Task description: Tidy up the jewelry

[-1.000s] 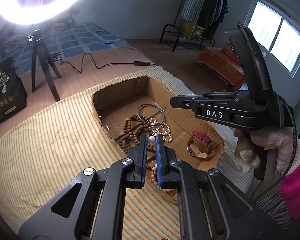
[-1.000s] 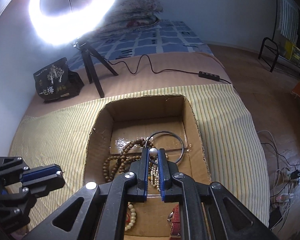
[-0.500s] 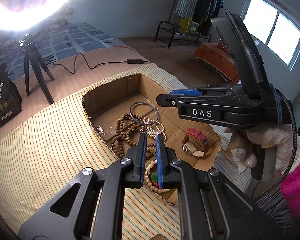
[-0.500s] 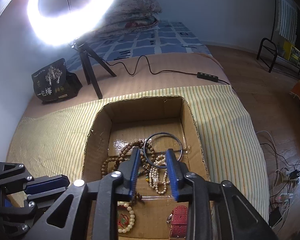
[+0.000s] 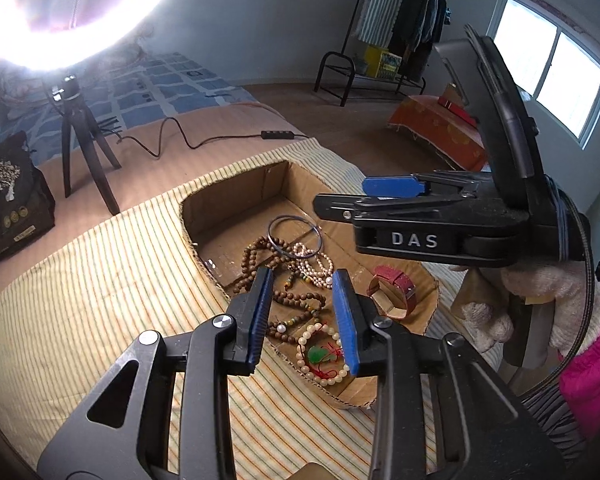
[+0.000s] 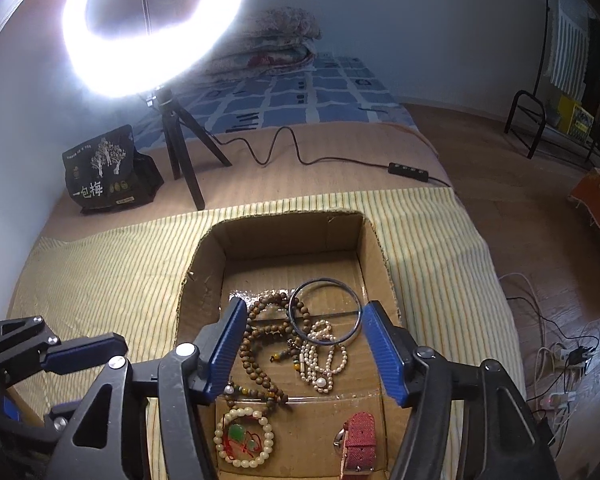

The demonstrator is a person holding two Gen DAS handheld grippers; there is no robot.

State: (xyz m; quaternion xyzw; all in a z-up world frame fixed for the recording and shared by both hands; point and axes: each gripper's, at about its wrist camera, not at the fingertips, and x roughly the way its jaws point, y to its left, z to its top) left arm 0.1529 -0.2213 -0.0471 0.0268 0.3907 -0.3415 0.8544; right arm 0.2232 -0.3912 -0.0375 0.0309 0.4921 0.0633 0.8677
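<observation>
Brown open cardboard box (image 6: 204,264) before us, tangled wooden bead necklace (image 6: 256,344) inside it, our left gripper (image 5: 302,312) and right gripper (image 6: 304,350) above it, both jaws opening, empty.

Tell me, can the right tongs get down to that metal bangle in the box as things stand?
Probably yes. The right tongs, jaws opening and empty, hang over the open-topped cardboard box. The metal bangle lies uppermost on the beads, with nothing above it; the left tongs sit off to the side.

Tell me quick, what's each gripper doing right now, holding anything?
Left gripper: opening, holds nothing, above the cardboard box.
Right gripper: opening wider, holds nothing, above the jewelry.
</observation>
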